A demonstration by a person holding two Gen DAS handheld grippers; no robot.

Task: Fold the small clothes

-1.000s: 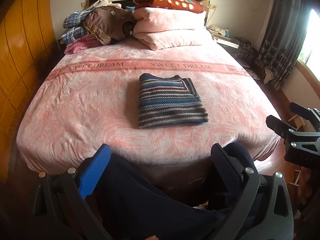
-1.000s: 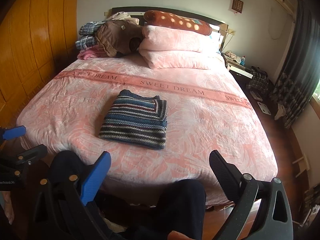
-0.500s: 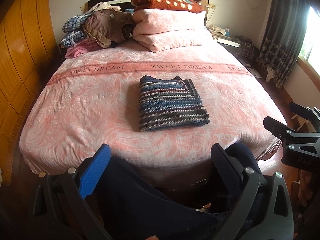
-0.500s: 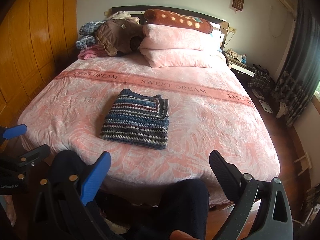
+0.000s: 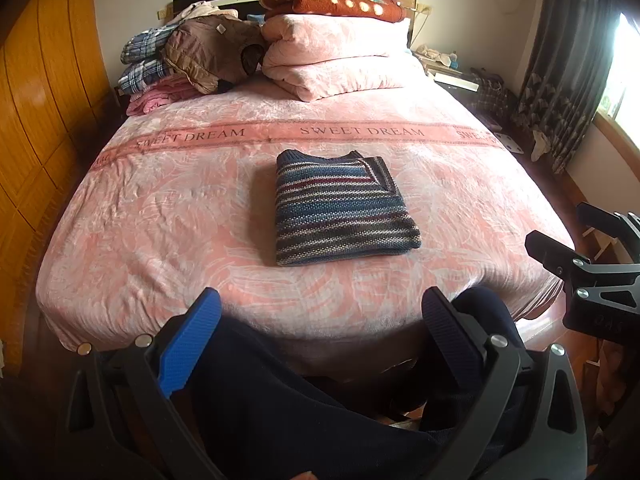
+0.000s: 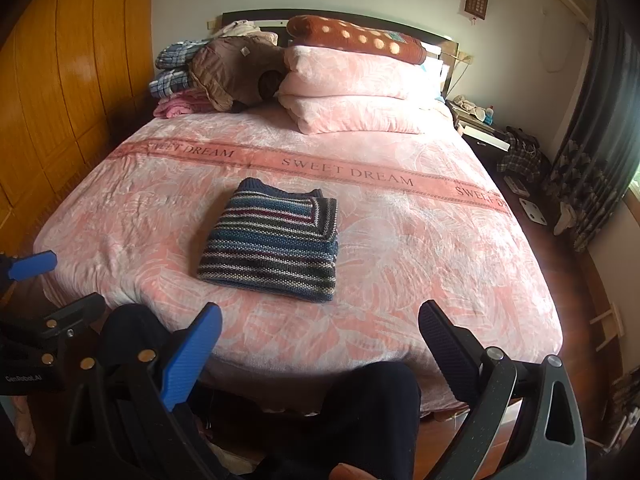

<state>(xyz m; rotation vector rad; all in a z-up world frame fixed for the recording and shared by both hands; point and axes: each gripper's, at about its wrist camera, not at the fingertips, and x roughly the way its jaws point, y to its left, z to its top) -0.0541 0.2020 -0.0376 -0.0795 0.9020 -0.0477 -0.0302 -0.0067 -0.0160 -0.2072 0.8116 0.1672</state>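
Striped sweater (image 5: 340, 208) lay folded mid-bed (image 5: 160, 220); both my grippers, left (image 5: 320, 320) and right (image 6: 320, 328), hung wide and empty, well back. Folding looked finished; next I would need another garment.

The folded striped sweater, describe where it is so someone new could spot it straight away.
Find the pink bed. The striped sweater lies alone mid-bed, just this side of the SWEET DREAM band. It is a neat blue-grey knitted rectangle, unlike the heaped clothes by the headboard.

Soft daylight from the window (image 5: 624, 68) at right, overexposed glare there, heavy fisheye bending, dark vignetted corners.
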